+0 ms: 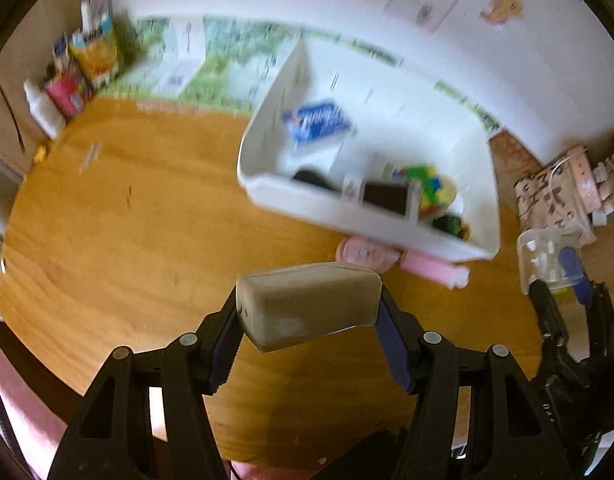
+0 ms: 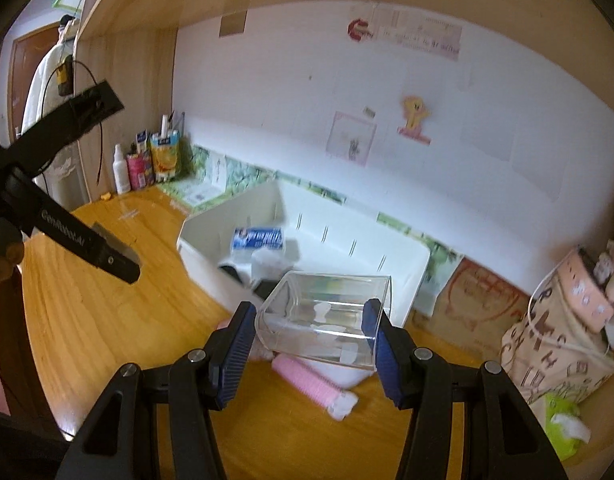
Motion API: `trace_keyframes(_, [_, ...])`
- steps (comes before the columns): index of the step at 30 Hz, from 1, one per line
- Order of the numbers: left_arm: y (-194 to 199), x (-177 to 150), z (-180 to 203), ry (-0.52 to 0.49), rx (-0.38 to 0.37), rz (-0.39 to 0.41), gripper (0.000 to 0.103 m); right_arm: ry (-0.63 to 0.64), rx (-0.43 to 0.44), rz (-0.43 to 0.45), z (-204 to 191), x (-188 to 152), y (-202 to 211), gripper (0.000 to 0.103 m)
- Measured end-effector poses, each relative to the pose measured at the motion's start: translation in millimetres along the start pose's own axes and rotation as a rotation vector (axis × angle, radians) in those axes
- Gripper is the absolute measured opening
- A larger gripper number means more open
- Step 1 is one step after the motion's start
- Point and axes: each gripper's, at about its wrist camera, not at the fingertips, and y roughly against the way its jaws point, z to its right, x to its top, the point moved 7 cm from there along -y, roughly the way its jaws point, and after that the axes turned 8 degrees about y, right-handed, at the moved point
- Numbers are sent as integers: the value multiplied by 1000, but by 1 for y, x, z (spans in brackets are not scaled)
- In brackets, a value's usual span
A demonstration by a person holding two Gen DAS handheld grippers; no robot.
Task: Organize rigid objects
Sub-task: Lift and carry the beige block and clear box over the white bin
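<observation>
Left wrist: left gripper (image 1: 307, 320) jaws grasp grey box (image 1: 307, 304), long axis crosswise; right gripper (image 2: 309, 338) jaws grasp clear box (image 2: 327, 312).

Grey box (image 1: 309, 304) between left tongs (image 1: 307, 344)

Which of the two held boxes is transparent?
The clear plastic box in the right hand-held gripper; the left hand-held gripper holds an opaque grey box.

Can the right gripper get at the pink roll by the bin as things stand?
Probably not: the right gripper is shut on the clear box, so its jaws are occupied, though the pink roll lies unobstructed.
</observation>
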Motion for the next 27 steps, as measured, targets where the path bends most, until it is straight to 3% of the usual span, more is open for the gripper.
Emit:
trace_keyframes(12, [18,47,36,-127,-34,189,65,-47,-108,66,26,20,-21,56])
trace_keyframes(19, [12,69,50,-196,-73,326,65,-75,-112,26,28,16,-51,56])
trace_keyframes(27, [-11,89,56,-186,-84,419,65,-84,-87,25,24,9,-83,56])
